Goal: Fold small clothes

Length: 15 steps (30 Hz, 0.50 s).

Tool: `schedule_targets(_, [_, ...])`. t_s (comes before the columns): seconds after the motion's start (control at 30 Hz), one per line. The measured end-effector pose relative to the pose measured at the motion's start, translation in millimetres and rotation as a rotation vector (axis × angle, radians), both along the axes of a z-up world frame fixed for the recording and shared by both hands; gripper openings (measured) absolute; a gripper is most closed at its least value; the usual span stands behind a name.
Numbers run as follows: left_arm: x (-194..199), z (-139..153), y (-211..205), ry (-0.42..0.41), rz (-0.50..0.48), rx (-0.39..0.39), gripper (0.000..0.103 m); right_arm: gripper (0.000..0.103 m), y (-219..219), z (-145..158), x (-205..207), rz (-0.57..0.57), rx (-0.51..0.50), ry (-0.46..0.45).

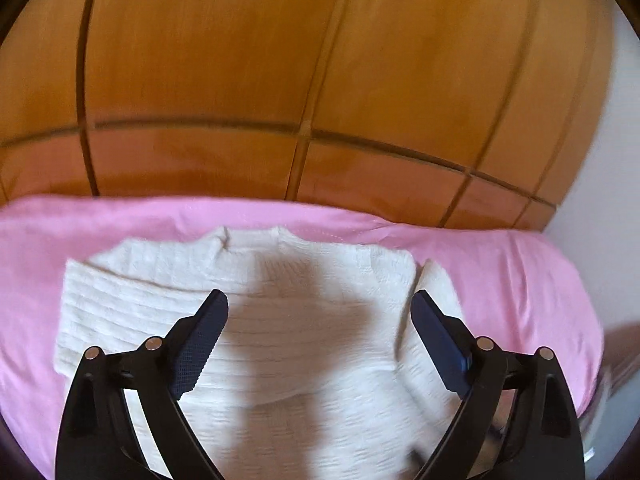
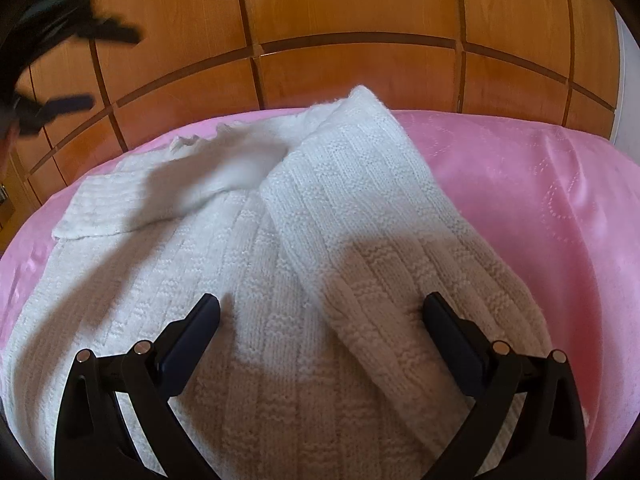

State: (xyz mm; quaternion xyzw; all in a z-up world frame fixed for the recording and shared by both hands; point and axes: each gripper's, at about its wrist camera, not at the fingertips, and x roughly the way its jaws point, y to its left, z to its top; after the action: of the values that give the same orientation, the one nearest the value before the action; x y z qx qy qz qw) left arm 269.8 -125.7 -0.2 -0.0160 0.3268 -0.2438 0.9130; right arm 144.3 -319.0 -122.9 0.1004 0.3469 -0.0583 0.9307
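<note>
Right gripper (image 2: 320,320) spread wide, empty, hovering over white ribbed knit sweater (image 2: 248,280); left gripper (image 1: 320,316) likewise spread. Sweater lies on pink bedsheet (image 2: 520,184), one sleeve (image 2: 360,208) folded across it. Judged mid-fold; next: pinch the hem.

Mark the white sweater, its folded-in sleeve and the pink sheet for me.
white sweater (image 1: 304,344): left wrist view, middle of the body.
folded-in sleeve (image 2: 360,200): right wrist view, mid-sleeve knit.
pink sheet (image 2: 540,200): right wrist view, bare patch right of sleeve.
</note>
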Motion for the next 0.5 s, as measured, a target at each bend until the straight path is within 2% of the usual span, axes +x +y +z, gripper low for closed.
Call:
schedule_targets(0.03, [-5.1, -4.6, 2.1, -0.021, -0.001, 0.026, 0.092, 0.101, -0.5, 0.0, -0.1, 0.0, 0.003, -0.001])
schedule_targets(0.1, [-18.4, -28.4, 25.6, -0.07, 0.06, 0.103, 0.092, 0.101, -1.6, -0.1, 0.4, 0.001, 0.005, 0.0])
schedule_targets(0.13, [-20.4, -41.6, 41.8, -0.063, 0.107, 0.124, 0.092, 0.101, -1.7, -0.3, 0.3, 0.002, 0.004, 0.0])
schedule_targets(0.2, [-17.8, -60.5, 72.6, -0.012, 0.205, 0.116, 0.092, 0.101, -1.8, 0.2, -0.1, 0.003, 0.003, -0.003])
schedule_targets(0.33, [-3.2, -104.0, 151.6, 0.129, 0.523, -0.004, 0.091, 0.101, -1.1, 3.3, -6.1, 0.007, 0.009, -0.037])
schedule_targets(0.4, [3.3, -120.4, 177.1, 0.2, 0.6, -0.084, 0.09, 0.101, -1.1, 6.0, -11.1, 0.017, 0.019, -0.068])
schedule_targets(0.43, [6.7, -132.4, 192.3, 0.255, 0.616, -0.172, 0.086, 0.101, -0.8, 6.9, -12.4, 0.02, 0.022, -0.077])
schedule_targets(0.5, [0.7, -132.4, 199.0, 0.224, 0.616, -0.236, 0.086, 0.101, -0.2, 8.5, -14.3, 0.025, 0.024, -0.09])
